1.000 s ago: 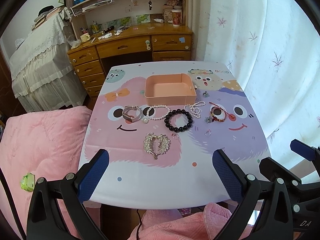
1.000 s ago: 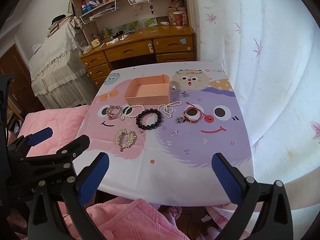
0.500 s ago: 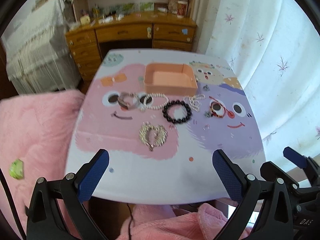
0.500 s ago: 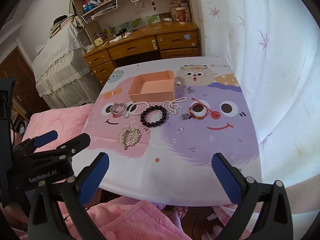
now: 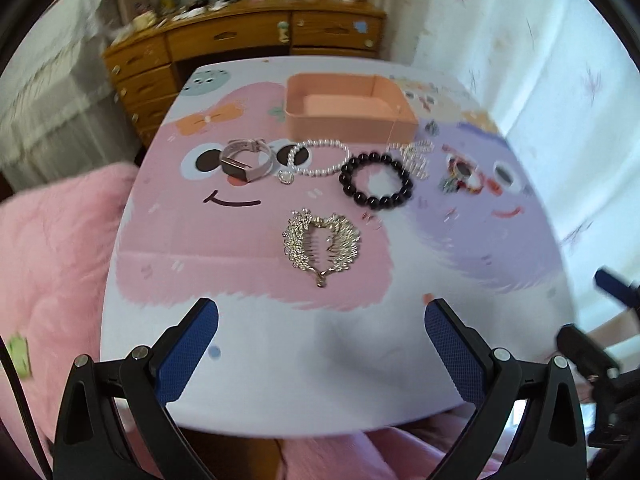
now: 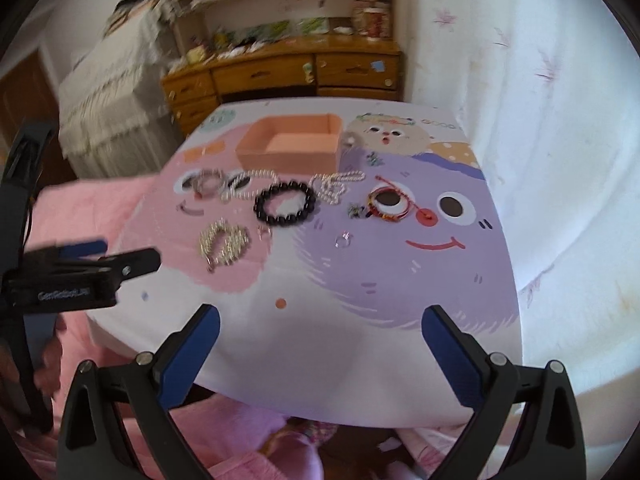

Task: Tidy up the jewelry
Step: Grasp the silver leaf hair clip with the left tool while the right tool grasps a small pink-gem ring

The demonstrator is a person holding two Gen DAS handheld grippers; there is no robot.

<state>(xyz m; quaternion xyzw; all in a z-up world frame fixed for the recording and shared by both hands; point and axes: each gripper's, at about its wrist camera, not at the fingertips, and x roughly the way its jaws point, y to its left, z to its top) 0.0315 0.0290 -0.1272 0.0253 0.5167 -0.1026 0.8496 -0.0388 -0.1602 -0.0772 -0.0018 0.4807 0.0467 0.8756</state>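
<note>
Both fingers (image 5: 452, 344) lower, gold comb (image 5: 322, 245) apparently just ahead.

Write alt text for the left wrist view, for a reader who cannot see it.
The open left tool hangs empty above a cartoon-printed table, aimed at a gold leaf-shaped hair comb. Beyond the comb lie a black bead bracelet, a white pearl bracelet and a pink-strapped watch, in front of an empty shallow pink tray.
</note>
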